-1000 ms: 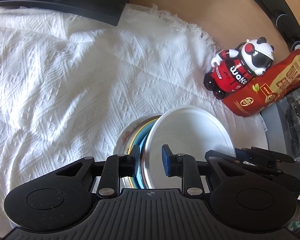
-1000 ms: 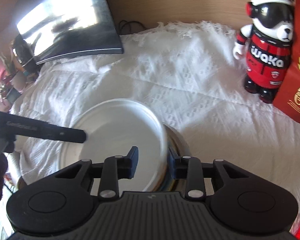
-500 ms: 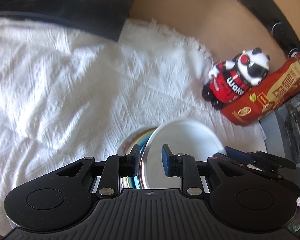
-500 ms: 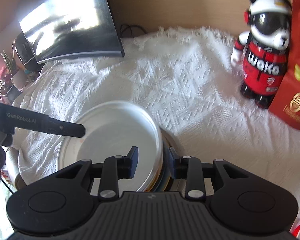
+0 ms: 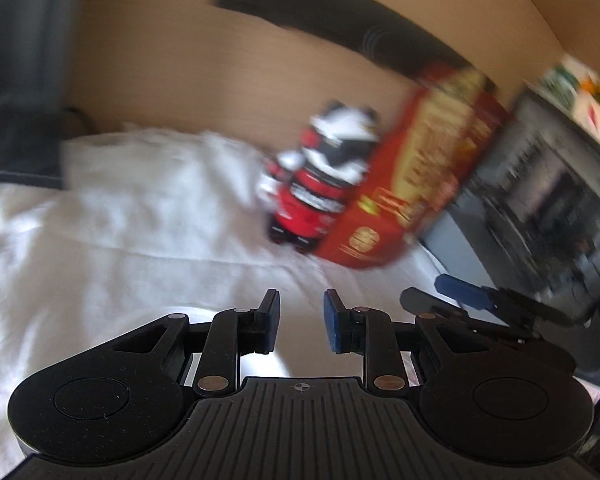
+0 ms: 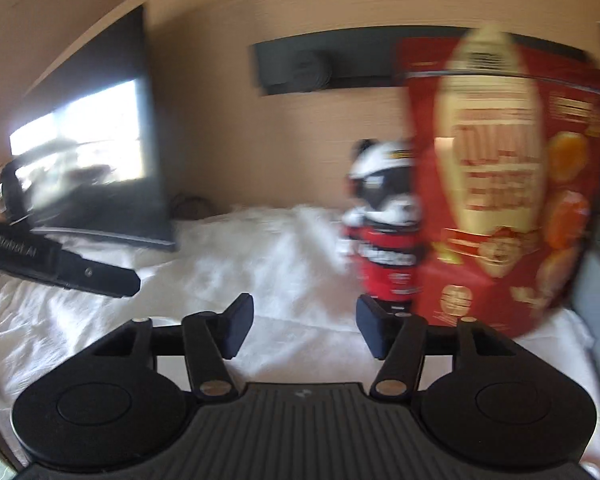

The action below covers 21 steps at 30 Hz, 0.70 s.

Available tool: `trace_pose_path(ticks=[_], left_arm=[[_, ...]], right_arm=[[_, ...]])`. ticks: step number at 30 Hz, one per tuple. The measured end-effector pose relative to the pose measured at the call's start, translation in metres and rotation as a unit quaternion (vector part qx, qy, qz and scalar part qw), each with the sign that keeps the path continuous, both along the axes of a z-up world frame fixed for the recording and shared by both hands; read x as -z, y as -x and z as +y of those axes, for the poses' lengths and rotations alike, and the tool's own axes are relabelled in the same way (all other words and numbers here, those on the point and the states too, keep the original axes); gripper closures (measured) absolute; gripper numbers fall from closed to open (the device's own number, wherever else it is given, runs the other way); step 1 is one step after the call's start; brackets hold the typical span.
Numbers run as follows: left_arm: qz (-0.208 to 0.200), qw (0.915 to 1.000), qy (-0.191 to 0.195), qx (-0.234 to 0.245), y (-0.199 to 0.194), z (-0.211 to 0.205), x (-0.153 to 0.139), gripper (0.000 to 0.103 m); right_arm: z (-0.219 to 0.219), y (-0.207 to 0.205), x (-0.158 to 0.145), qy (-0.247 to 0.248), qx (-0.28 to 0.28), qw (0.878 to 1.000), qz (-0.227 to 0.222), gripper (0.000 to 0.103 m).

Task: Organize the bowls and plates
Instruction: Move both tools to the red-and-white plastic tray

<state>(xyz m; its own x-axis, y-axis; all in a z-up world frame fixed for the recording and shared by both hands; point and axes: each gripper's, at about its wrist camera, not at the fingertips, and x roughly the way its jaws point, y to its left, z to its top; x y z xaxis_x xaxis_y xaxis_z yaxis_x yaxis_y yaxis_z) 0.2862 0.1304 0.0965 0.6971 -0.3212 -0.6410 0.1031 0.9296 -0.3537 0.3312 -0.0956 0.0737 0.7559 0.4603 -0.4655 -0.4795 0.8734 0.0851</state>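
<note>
White cloth (image 5: 112, 248) fills both views where the plate and bowl stack sat a second ago; both grippers have lifted off, left gripper (image 5: 301, 320) slightly parted, right gripper (image 6: 304, 326) wide, each holding nothing. Stacking looks finished. The panda toy (image 5: 324, 184) and red bag (image 6: 500, 184) stand close ahead, the stack out of sight
</note>
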Motion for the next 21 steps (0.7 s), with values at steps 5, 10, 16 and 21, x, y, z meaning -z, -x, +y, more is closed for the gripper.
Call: trace_pose_path(ticks=[5,10,16,21], left_arm=[[0.029,0.9961,0.005,0.083,-0.022,-0.073,0.015,0.077],[0.06,0.9856,-0.003,0.158,-0.031,-0.146,0.043,0.077],[0.12,0.9741,-0.001,0.191,-0.043,-0.213,0.089,0.077],[0.157,0.9721,-0.031,0.172,-0.046,-0.254,0.125,0.076]], right_arm=[[-0.063,-0.006,0.011,0.023,0.05,0.997,0.061,0.045],[-0.136,0.015,0.032,0.041,0.129,0.987,0.089,0.045],[-0.216,0.052,0.062,0.056,0.215,0.965,0.139,0.045],[-0.24,0.071,0.087,0.093,0.221,0.957,0.164,0.045]])
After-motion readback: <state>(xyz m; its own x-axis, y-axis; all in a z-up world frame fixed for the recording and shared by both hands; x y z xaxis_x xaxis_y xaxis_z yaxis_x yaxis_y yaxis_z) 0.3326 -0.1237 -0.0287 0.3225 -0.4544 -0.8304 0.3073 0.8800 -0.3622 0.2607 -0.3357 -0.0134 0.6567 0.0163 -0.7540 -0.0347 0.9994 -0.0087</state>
